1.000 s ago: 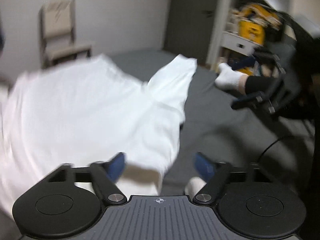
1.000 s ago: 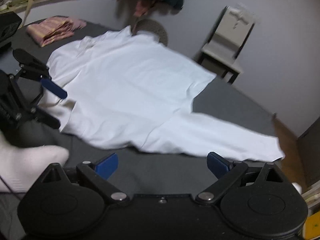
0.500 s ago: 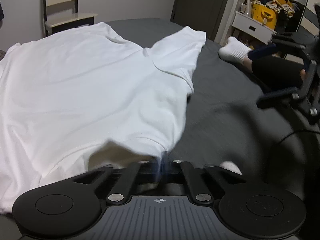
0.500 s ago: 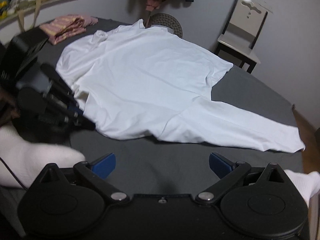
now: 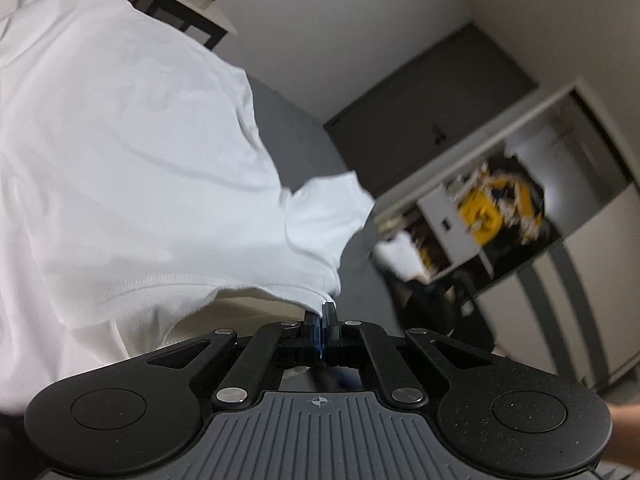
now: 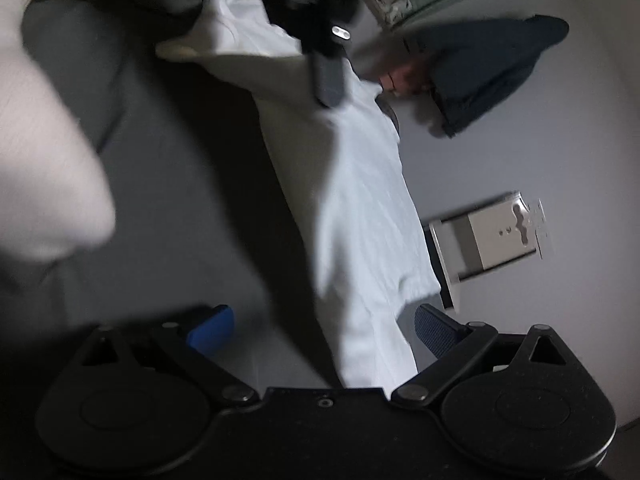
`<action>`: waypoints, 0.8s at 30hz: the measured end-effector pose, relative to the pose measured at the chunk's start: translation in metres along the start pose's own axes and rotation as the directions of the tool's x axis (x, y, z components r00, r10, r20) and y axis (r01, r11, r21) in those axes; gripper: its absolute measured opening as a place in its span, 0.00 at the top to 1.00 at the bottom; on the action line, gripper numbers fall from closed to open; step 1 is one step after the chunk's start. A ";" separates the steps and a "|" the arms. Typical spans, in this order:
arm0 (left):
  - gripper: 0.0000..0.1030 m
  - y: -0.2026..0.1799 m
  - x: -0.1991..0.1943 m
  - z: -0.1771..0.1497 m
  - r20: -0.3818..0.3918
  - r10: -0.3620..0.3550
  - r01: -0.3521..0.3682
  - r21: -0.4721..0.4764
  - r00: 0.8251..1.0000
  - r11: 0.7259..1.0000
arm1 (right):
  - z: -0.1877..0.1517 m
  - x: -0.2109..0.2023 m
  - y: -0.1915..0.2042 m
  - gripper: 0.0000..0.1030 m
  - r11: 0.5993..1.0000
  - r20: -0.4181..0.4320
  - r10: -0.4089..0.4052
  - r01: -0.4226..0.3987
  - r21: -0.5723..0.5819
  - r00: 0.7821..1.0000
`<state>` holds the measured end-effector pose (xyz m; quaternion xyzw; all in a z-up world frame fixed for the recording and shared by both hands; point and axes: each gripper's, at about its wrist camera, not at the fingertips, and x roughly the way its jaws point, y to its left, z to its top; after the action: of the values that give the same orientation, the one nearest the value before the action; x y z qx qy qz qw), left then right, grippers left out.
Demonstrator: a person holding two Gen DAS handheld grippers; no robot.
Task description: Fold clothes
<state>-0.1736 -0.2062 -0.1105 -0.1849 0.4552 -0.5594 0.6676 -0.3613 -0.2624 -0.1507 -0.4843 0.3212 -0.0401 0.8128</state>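
A: Left gripper [image 5: 322, 322] first: jaws pressed together, pinching the hem edge of the white shirt [image 5: 132, 152]. The cloth rises up and away to the left of the jaws, and its cream underside shows just left of the pinch.

B: Beyond the jaws the short sleeve [image 5: 324, 216] hangs out to the right, with the grey bed [image 5: 296, 132] behind it. Farther right there's an open closet with a yellow thing [image 5: 486, 212] inside, too blurred to name.

A: Over to the right gripper [image 6: 320, 326]: jaws spread wide, blue pads [image 6: 210, 326] apart, nothing gripped.

B: From that camera the shirt [image 6: 360, 200] runs forward from between the open jaws as a long white band on the dark bed [image 6: 180, 180]. At its far end, the left gripper [image 6: 326, 80] sits on the cloth.

A: To the left of those jaws, a white sock [image 6: 44, 168] fills the edge, close to the lens. Off to the right a pale chair [image 6: 492, 236] stands at the wall, and a dark garment [image 6: 492, 68] hangs above it.
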 end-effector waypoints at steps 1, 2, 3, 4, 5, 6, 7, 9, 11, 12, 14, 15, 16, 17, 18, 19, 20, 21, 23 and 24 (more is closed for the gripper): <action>1.00 0.001 -0.001 0.002 0.011 -0.011 0.011 -0.010 1.000 1.000 | 0.003 0.004 -0.001 0.06 1.000 0.000 -0.011 0.011 0.007 1.000; 1.00 0.003 -0.002 0.005 0.021 -0.020 0.020 -0.019 1.000 1.000 | 0.005 0.008 -0.003 0.07 0.999 0.002 -0.030 0.030 0.010 1.000; 1.00 0.004 -0.002 0.007 0.030 -0.028 0.029 -0.028 0.999 0.999 | 0.006 0.012 -0.006 0.09 0.998 0.004 -0.056 0.056 0.013 0.998; 1.00 0.005 -0.002 0.009 0.039 -0.036 0.037 -0.035 0.999 0.999 | 0.007 0.017 -0.009 0.13 0.997 0.002 -0.077 0.077 0.016 0.997; 1.00 0.006 -0.001 0.011 0.043 -0.038 0.039 -0.037 0.998 0.999 | 0.008 0.024 -0.013 0.17 0.995 -0.006 -0.100 0.100 0.021 0.995; 1.00 0.008 0.000 0.012 0.047 -0.041 0.043 -0.045 0.998 0.998 | 0.008 0.030 -0.015 0.25 0.992 -0.013 -0.125 0.125 0.022 0.992; 1.00 0.011 0.001 0.013 0.054 -0.049 0.053 -0.063 0.997 0.997 | 0.006 0.036 -0.015 0.29 0.989 -0.019 -0.150 0.150 0.008 0.989; 1.00 0.016 0.002 0.015 0.066 -0.059 0.065 -0.088 0.996 0.994 | 0.002 0.047 -0.012 0.31 0.978 -0.026 -0.206 0.205 -0.032 0.978; 1.00 0.019 0.002 0.016 0.077 -0.062 0.070 -0.103 0.995 0.992 | -0.004 0.052 -0.004 0.32 0.959 -0.017 -0.267 0.264 -0.101 0.963; 1.00 0.019 0.002 0.017 0.079 -0.059 0.067 -0.102 0.995 0.993 | -0.007 0.051 -0.002 0.35 0.951 -0.014 -0.286 0.282 -0.124 0.958; 1.00 0.020 0.002 0.017 0.079 -0.059 0.067 -0.100 0.995 0.993 | -0.013 0.048 0.000 0.43 0.943 -0.007 -0.305 0.301 -0.141 0.952; 1.00 0.020 0.002 0.017 0.076 -0.059 0.067 -0.099 0.995 0.993 | -0.016 0.046 -0.001 0.50 0.941 -0.003 -0.309 0.306 -0.146 0.951; 1.00 0.021 0.002 0.017 0.073 -0.059 0.066 -0.097 0.996 0.993 | -0.017 0.045 -0.002 0.57 0.941 -0.003 -0.308 0.304 -0.150 0.951; 1.00 0.022 0.002 0.017 0.067 -0.054 0.059 -0.091 0.996 0.994 | -0.020 0.043 -0.004 0.61 0.942 0.000 -0.305 0.301 -0.151 0.952; 1.00 0.022 0.003 0.016 0.058 -0.047 0.051 -0.083 0.997 0.995 | -0.022 0.042 -0.007 0.70 0.944 -0.001 -0.295 0.291 -0.153 0.956; 1.00 0.022 0.005 0.014 0.046 -0.040 0.044 -0.074 0.998 0.996 | -0.024 0.042 -0.009 0.78 0.947 -0.002 -0.284 0.280 -0.155 0.959; 1.00 0.022 0.006 0.012 0.033 -0.033 0.035 -0.065 0.999 0.997 | -0.026 0.041 -0.012 0.84 0.950 -0.004 -0.273 0.269 -0.157 0.962; 1.00 0.021 0.008 0.010 0.016 -0.024 0.025 -0.050 1.000 0.998 | -0.029 0.039 -0.014 0.91 0.957 -0.006 -0.247 0.243 -0.159 0.969; 1.00 0.017 0.012 0.007 -0.021 -0.003 0.003 -0.003 1.000 1.000 | -0.035 0.036 -0.017 0.96 0.969 -0.004 -0.189 0.186 -0.164 0.982; 1.00 0.014 0.014 0.004 -0.045 0.011 -0.010 0.029 0.999 1.000 | -0.040 0.031 -0.017 0.97 0.974 -0.005 -0.141 0.138 -0.180 0.990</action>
<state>-0.1630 -0.2163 -0.1244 -0.1602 0.4629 -0.5665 0.6626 -0.3546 -0.3132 -0.1648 -0.5765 0.2958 -0.0723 0.7582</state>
